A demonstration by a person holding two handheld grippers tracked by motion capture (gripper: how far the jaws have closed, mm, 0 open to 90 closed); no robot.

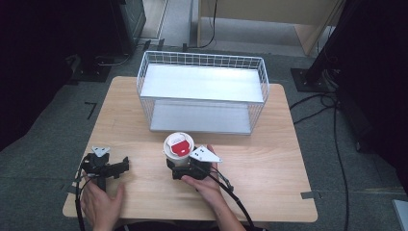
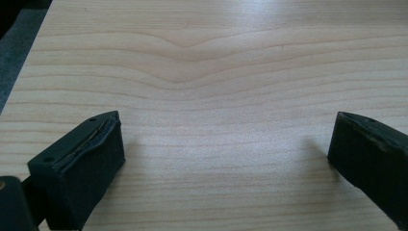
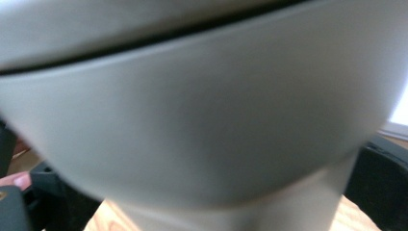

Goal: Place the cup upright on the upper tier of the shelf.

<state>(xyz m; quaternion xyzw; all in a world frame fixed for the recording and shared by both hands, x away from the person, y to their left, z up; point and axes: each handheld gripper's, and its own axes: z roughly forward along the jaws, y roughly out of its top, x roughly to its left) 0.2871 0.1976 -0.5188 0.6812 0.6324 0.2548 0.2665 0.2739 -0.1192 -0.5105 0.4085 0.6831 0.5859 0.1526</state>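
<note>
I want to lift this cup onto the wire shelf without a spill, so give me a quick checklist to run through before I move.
1. Right tongs around the white cup: ok, a jaw stands on each side of its body in the right gripper view.
2. Grip tight enough to lift: cannot tell, the contact is blurred.
3. Red and white lid on the cup: ok, it sits on top.
4. Top deck of the wire shelf free to take the cup: ok.
5. Left tongs out of the way: ok, open over the bare wooden table, apart from the cup.
</note>
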